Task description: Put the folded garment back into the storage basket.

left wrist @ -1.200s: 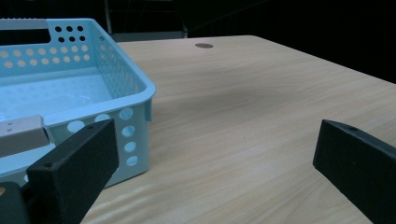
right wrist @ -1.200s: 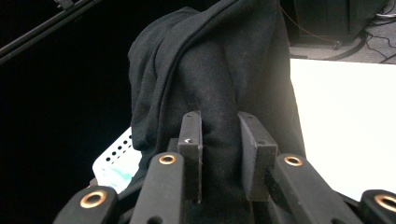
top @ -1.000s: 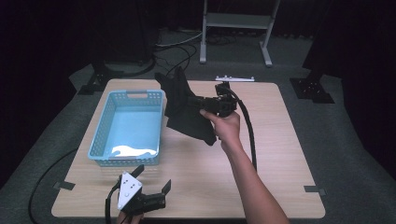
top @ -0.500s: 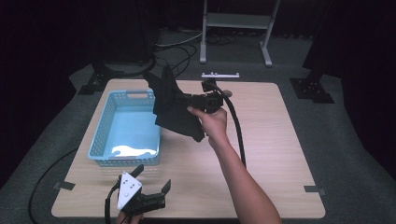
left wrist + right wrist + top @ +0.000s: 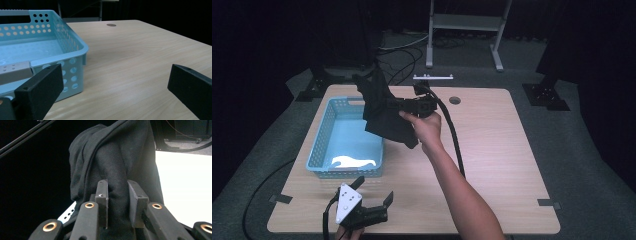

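Right gripper (image 5: 398, 104): pinching a bunched fold of black cloth (image 5: 384, 112), jaws nearly together | cloth: hanging above basket (image 5: 319, 147) right rim, long axis running upright, tail drooping toward table (image 5: 492, 150) | left gripper (image 5: 374, 200): jaws spread wide, gripping nothing, resting near table's front edge beside basket corner

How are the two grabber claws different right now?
The right gripper is squeezed shut on the black cloth; the left gripper is wide open with nothing between its jaws. The right gripper is up beside the blue basket; the left gripper sits low near the table's front edge. Both have black jaws.
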Demonstrator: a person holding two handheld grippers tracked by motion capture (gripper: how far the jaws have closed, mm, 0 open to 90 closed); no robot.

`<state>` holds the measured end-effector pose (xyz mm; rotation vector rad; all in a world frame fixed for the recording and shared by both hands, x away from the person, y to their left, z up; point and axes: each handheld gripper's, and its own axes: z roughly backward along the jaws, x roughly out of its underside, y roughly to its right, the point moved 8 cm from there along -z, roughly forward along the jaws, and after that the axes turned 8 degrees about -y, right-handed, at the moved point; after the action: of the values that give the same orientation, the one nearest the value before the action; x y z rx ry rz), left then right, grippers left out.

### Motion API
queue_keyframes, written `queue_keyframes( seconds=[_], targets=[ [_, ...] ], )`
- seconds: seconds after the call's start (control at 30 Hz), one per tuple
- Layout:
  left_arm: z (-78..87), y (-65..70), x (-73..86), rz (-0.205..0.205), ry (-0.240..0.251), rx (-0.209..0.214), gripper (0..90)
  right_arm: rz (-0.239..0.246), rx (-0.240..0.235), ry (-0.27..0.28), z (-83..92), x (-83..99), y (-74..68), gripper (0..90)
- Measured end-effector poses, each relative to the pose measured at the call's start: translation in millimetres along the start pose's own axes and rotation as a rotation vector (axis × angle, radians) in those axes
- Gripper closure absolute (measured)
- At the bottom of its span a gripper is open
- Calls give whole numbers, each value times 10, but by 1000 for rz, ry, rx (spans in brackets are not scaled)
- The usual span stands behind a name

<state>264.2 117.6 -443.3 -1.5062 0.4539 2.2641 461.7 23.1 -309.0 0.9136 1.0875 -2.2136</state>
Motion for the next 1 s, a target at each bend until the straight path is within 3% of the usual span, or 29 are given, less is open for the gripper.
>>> queue_keyframes(
  seconds=[1.0],
  targets=[
    [1,15,4,-2,1,1,0,21,28,-59,-546,-148,-211,732]
  ],
)
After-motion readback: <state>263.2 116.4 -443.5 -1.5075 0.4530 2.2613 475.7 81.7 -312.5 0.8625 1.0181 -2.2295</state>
